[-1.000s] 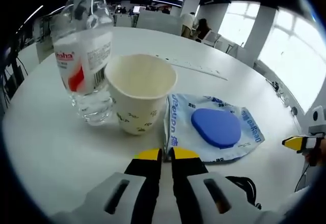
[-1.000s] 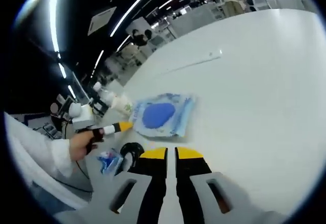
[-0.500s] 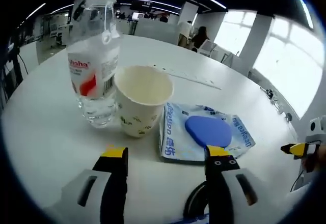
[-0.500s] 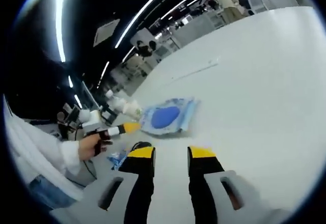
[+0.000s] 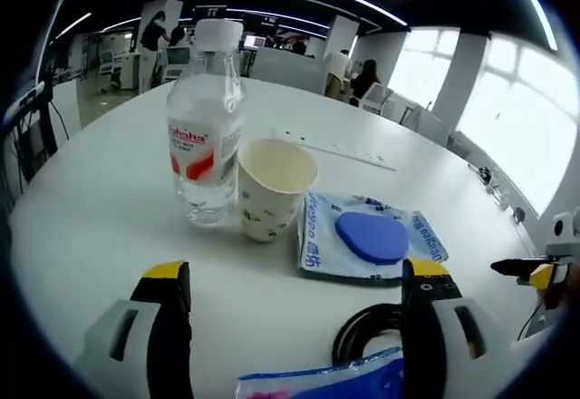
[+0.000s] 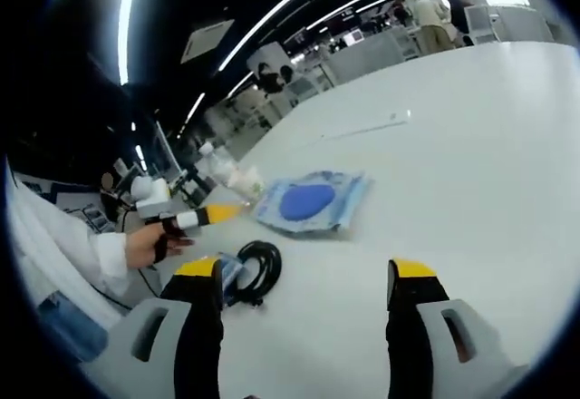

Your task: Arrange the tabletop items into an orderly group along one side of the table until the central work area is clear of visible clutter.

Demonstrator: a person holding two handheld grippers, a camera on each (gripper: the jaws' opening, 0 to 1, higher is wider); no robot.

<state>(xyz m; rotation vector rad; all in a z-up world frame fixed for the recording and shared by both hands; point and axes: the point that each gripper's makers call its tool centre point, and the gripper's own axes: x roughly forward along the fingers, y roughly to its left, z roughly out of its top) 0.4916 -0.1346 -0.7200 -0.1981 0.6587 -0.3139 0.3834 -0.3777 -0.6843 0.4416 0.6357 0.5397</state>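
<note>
Bottle (image 5: 206,127), cup (image 5: 274,187) and wipes pack (image 5: 370,245) standing in a tight row ahead of the left tongs (image 5: 299,281), bottle touching or just beside cup, pack just right of cup. Black cable coil (image 5: 364,343) and a blue wrapper (image 5: 326,384) lying nearest, between the jaws' tips, low in the left gripper view. White desk (image 5: 91,227) otherwise bare toward its far side, apart from a thin strip (image 5: 335,145) beyond the cup.

Left tongs spread wide, holding nothing. Right tongs (image 6: 304,277) likewise wide open and empty, with coil (image 6: 258,267) and wrapper (image 6: 227,277) just inside the left jaw, pack (image 6: 313,201) farther ahead, bottle and cup beyond it near the other tongs' yellow tip.

Likely step: picking up coil or wrapper to set beside the row.

Risks, as judgement:
- Both tongs aimed toward the same small heap; collision possible if closing in together.
- Coil is springy and loose; pinching one loop may drag the wrapper along or let the coil unwind across the desk.
- Cup looks light and empty; a nudge from the pack or a jaw could tip it, and the bottle beside it, upright and tall, could topple too.
- Wrapper thin and flat; jaws may slide over it instead of gripping.
</note>
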